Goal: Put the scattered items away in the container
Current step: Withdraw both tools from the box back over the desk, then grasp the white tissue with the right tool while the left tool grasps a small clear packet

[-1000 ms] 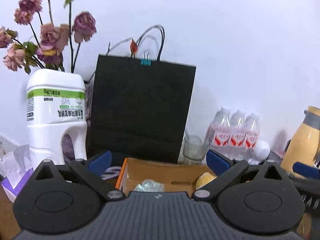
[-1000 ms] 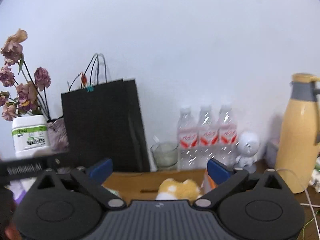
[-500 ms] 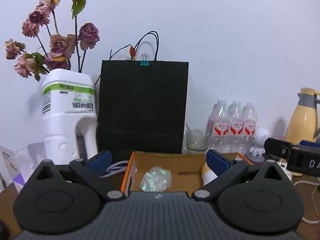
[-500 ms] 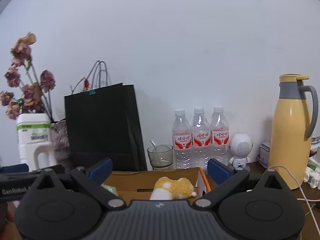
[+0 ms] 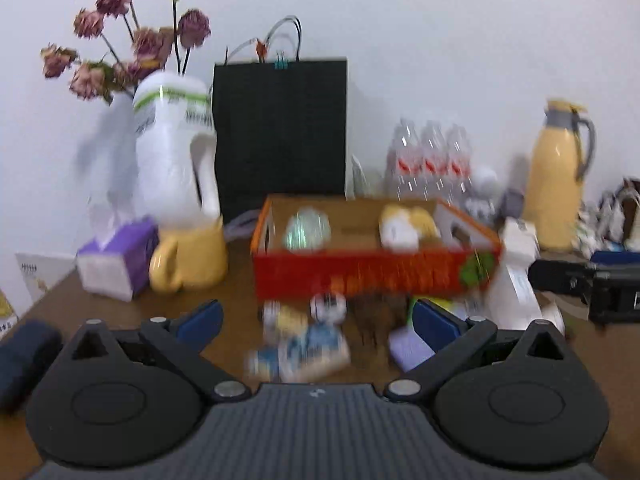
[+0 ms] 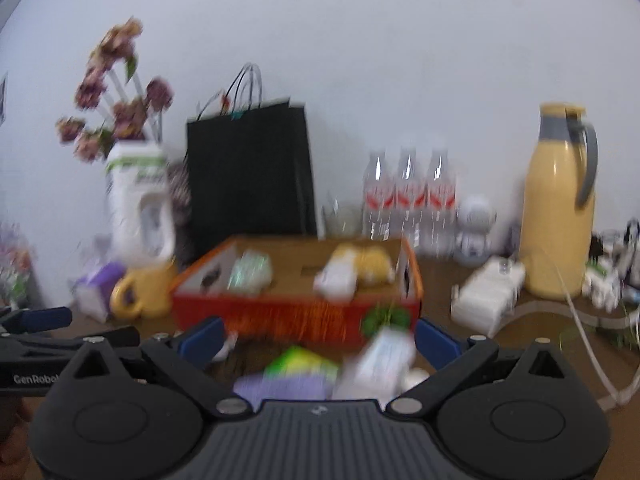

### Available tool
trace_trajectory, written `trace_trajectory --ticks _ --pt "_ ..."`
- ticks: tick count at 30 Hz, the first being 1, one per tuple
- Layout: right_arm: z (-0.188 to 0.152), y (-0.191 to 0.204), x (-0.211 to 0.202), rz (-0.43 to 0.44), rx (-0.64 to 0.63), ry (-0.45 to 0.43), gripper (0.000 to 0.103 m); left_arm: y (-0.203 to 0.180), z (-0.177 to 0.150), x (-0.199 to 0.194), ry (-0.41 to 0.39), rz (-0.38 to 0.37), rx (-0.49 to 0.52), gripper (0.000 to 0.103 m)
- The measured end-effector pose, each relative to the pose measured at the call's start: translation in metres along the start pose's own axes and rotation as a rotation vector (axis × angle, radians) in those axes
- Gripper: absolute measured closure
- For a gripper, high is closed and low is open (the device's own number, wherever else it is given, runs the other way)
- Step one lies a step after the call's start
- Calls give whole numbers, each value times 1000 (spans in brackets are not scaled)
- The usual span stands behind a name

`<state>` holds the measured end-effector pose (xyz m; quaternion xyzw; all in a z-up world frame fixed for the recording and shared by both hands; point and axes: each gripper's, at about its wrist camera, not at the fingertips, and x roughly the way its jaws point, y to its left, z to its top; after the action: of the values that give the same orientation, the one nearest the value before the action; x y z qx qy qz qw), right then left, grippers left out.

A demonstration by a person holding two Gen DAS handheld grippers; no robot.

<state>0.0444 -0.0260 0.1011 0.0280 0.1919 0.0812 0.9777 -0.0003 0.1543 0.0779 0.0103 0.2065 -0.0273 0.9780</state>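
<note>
Now | shallow orange cardboard box (image 5: 372, 272) on brown table (image 5: 236, 300) holds a crinkled clear wrapper (image 5: 307, 229) and yellow-white plush toy (image 5: 404, 226) | small blurred packets (image 5: 304, 340) lie scattered just before the box (labels unreadable) | left gripper (image 5: 316, 320) fingers apart, empty | right gripper (image 6: 318, 340) fingers apart, empty, near the box front

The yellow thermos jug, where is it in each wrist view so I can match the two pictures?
Left wrist view: yellow thermos jug stands at far right, behind and right of the orange cardboard box.
Right wrist view: yellow thermos jug at right, larger, against the wall.
Shared landmark: the black paper bag behind the box.
</note>
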Motion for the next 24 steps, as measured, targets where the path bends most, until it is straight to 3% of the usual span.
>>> trace_trajectory --ticks 6,10,14,21,24 --pt "-44 10 -39 12 3 62 1 -7 -48 -34 81 -13 1 0" --pt "-61 3 -55 25 37 115 1 -12 -63 -50 137 -11 27 0" --pt "-73 -13 -69 12 95 131 1 -16 -71 -56 139 -32 54 0" --pt "-54 -23 -13 -7 139 114 3 -34 -55 -16 162 -72 52 0" --pt "-43 -26 15 0 146 145 13 -37 -49 -4 171 -106 45 0"
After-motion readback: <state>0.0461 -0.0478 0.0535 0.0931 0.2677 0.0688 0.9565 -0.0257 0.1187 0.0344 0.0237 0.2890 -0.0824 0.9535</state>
